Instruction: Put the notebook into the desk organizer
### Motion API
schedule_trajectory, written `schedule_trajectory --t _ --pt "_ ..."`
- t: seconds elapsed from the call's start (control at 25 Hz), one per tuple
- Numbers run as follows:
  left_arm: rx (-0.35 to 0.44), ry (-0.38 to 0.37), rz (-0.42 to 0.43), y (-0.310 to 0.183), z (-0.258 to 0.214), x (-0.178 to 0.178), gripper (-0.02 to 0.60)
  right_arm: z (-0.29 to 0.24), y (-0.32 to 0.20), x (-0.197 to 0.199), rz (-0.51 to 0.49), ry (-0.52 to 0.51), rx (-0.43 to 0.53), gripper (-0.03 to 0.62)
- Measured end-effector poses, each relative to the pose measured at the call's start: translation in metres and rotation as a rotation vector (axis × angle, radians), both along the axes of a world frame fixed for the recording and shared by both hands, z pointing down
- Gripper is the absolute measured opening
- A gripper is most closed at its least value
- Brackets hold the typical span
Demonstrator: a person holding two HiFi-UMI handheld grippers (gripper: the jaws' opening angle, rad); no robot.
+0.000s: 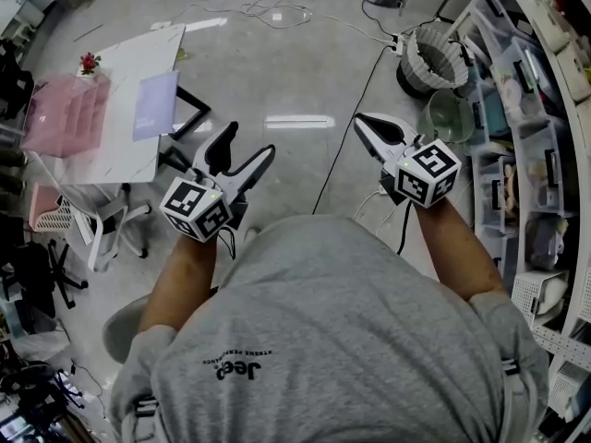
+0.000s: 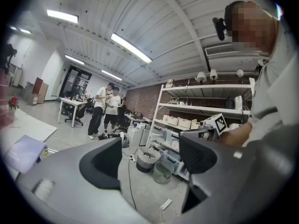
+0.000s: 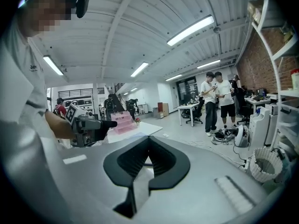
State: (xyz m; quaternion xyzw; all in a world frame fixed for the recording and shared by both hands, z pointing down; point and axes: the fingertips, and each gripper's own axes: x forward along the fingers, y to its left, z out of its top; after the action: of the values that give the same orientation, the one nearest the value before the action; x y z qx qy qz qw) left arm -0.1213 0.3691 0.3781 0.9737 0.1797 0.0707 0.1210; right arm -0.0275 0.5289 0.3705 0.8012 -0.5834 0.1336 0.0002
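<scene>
The lavender notebook [image 1: 154,104] lies flat on the white table [image 1: 120,146] at the upper left, beside the pink desk organizer [image 1: 65,113]. Both grippers are held in the air in front of the person, well away from the table. My left gripper [image 1: 251,139] is open with nothing between its jaws. My right gripper [image 1: 362,121] is shut and empty. In the left gripper view the left gripper [image 2: 150,143] has wide-spread jaws and the notebook [image 2: 25,150] shows far left. In the right gripper view the right gripper [image 3: 148,138] has its jaw tips meeting, with the organizer [image 3: 122,122] beyond.
White shelving [image 1: 536,155] full of bins runs down the right side. A ribbed basket [image 1: 436,58] and a green bucket [image 1: 450,115] stand on the floor beside it. A black cable [image 1: 346,123] crosses the floor. A chair [image 1: 65,215] sits below the table. Two people [image 3: 219,101] stand far off.
</scene>
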Motion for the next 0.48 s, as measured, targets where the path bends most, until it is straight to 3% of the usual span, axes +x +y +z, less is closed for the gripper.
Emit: schedule_trajectory --t 0.48 --pt "-0.002 0.004 -0.020 0.030 -0.001 0.041 0.411 0.004 0.021 0.050 -0.035 0.002 0.001 0.003"
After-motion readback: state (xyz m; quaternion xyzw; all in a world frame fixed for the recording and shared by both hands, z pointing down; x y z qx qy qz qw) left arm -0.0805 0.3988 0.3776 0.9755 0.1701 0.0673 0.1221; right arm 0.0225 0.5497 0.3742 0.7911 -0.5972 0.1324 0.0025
